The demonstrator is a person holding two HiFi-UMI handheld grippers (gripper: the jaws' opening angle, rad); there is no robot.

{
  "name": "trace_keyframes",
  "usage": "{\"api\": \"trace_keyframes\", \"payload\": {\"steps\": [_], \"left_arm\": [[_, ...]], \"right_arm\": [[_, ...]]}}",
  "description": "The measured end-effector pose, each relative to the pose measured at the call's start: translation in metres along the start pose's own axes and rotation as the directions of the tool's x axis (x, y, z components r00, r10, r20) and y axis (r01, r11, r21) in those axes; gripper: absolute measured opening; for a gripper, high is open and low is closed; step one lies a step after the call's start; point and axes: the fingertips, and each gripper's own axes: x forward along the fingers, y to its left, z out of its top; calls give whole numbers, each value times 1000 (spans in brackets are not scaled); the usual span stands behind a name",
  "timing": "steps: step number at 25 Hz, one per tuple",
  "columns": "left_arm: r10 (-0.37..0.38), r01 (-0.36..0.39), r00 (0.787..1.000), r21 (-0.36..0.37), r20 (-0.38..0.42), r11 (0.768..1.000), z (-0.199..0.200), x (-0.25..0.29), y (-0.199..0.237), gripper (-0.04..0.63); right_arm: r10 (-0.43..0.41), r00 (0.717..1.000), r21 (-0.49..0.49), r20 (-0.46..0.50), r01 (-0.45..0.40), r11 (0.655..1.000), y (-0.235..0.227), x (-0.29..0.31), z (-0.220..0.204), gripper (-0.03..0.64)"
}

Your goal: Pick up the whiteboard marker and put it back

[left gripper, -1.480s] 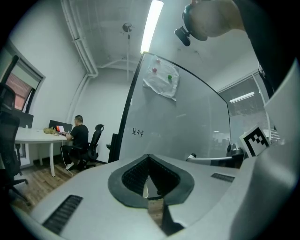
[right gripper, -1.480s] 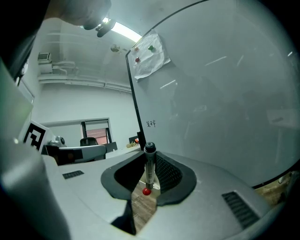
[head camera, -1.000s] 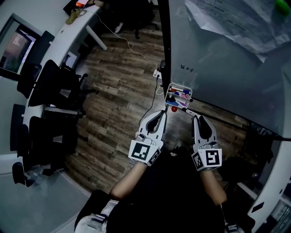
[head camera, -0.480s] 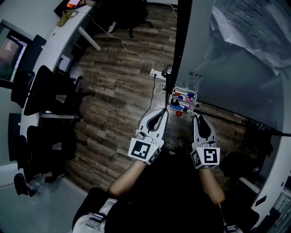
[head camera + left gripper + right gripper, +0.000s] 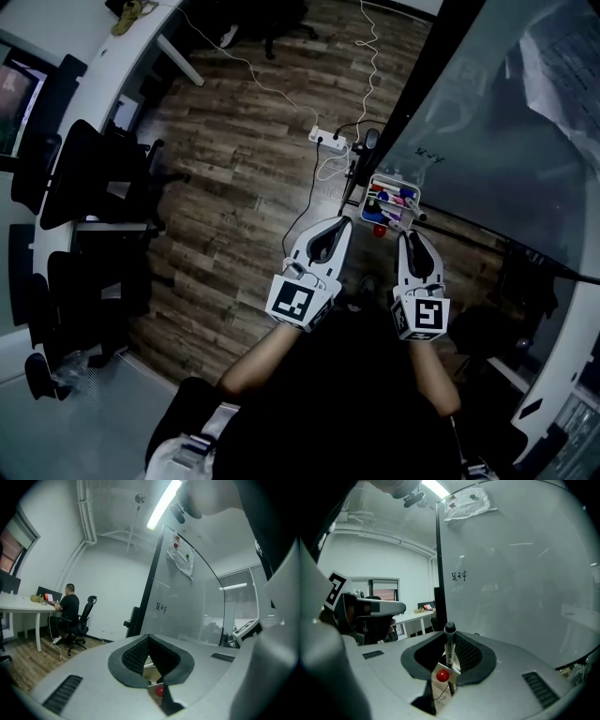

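Return step, marker in hand: right gripper [image 5: 450, 638] stood partly closed, clamped on the upright whiteboard marker [image 5: 449, 630], near the marker tray [image 5: 396, 182] at the whiteboard's [image 5: 487, 141] lower edge; left gripper [image 5: 149, 641] closed, empty; next move called for lowering the marker into that tray.

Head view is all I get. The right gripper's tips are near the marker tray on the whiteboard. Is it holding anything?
Observer: Yes. The right gripper view shows the right gripper shut on a whiteboard marker, which stands upright with its black cap on top.
Operator: Left gripper?
Observer: The left gripper is shut at the tips with nothing between them. Its own view looks through the gap behind the tips at a red ball.
Operator: Anyone else in the room?
Observer: A person sits at a desk by the far wall, seen in the left gripper view.
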Motion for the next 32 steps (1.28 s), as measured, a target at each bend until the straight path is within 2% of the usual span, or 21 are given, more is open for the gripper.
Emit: {"api": "trace_keyframes", "payload": {"steps": [5,15,22,32], "left_arm": [[-13,13,1000,1,14,1000,2,-1,10,8],[-26,27,999,-53,25,998,2,-3,26,8],[-10,11,1000,-69,1,998,-4,-2,42,8],[-6,7,1000,-80,5,997,-2,-4,54,8]], "right_arm": [[-11,1000,-26,-20,11,1000,7,9,-5,78],[-35,998,-61,-55,31,998,16,28,-14,78],[-34,997,-91,-70,27,996,26,36,-21,78],[15,998,-139,-63,-24,990,51,47,-17,78]]}}
